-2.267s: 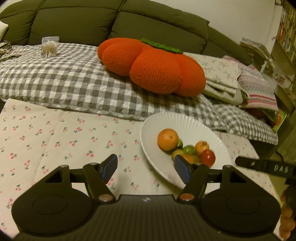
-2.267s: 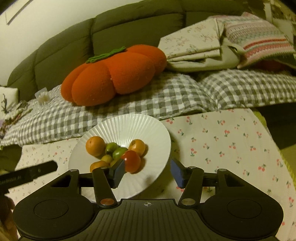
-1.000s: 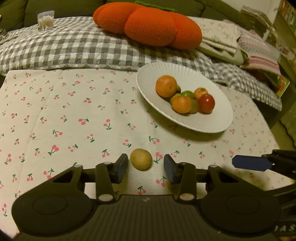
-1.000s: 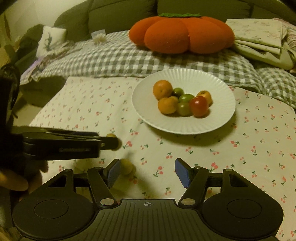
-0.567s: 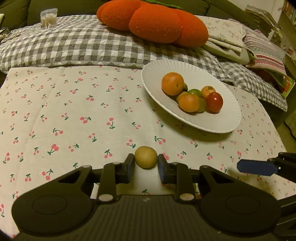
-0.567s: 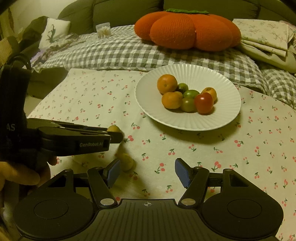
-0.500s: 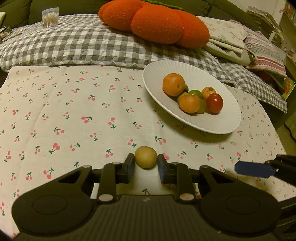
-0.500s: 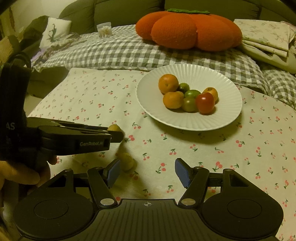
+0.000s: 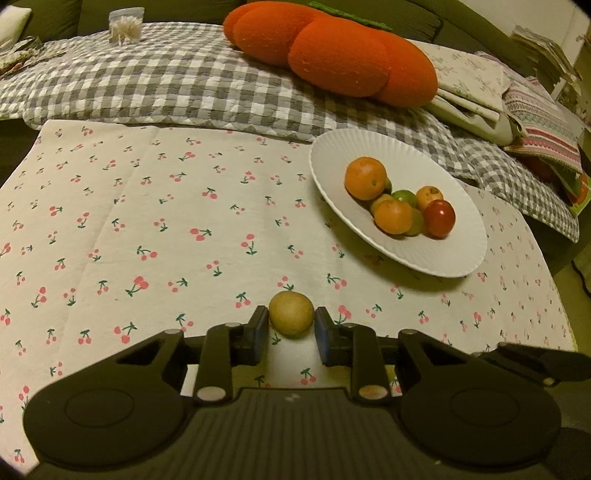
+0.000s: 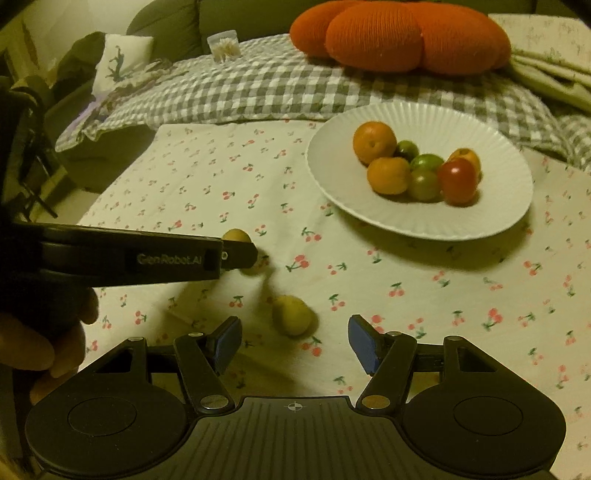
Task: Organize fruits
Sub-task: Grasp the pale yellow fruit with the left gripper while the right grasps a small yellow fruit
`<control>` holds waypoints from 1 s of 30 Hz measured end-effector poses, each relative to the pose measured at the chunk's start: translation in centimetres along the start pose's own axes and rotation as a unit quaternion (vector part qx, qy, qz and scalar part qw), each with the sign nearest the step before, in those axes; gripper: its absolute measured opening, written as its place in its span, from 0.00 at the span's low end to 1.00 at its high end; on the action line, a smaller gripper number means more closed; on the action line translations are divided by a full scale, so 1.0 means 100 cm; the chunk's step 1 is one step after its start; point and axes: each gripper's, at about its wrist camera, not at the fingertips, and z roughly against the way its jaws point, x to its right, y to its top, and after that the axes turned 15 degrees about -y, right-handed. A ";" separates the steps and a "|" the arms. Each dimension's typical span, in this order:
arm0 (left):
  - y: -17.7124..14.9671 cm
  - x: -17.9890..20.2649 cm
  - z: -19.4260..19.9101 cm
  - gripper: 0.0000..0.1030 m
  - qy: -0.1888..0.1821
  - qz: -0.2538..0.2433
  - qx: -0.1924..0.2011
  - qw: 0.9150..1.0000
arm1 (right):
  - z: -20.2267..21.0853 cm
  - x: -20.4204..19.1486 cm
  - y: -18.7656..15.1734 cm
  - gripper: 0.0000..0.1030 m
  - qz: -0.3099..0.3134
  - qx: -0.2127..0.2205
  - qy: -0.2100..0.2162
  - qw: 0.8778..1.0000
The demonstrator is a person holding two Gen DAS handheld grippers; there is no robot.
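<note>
My left gripper (image 9: 291, 330) is shut on a small yellow-brown fruit (image 9: 291, 313), holding it just above the cherry-print cloth; the fruit also shows in the right wrist view (image 10: 236, 236), partly hidden behind the left gripper's finger (image 10: 236, 254). A second yellow-brown fruit (image 10: 291, 314) lies on the cloth just ahead of my right gripper (image 10: 293, 345), which is open and empty. A white ribbed plate (image 9: 458, 254) (image 10: 480, 221) holds several fruits: oranges, green ones and a red one (image 9: 439, 218).
A big orange pumpkin cushion (image 9: 332, 55) lies on a grey checked blanket (image 9: 166, 81) behind the table. Folded textiles (image 9: 480, 92) sit at the back right. A small clear container (image 9: 125, 26) stands at the back left. The table's right edge (image 9: 554, 288) drops off.
My left gripper closed on the yellow-brown fruit and has lifted it slightly. My right gripper moved left and lower, so the second fruit now lies between its open fingers' line.
</note>
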 end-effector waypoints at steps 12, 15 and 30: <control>0.002 -0.003 0.004 0.24 0.004 0.010 0.004 1.000 | -0.014 -0.016 0.002 0.21 -0.001 0.009 -0.001 1.000; 0.003 -0.003 0.005 0.24 0.004 0.011 0.005 1.000 | -0.013 -0.016 0.002 0.21 -0.002 0.011 -0.005 1.000; 0.004 -0.002 0.008 0.24 0.011 0.009 0.017 1.000 | -0.003 -0.004 0.011 0.21 -0.023 0.030 -0.015 0.999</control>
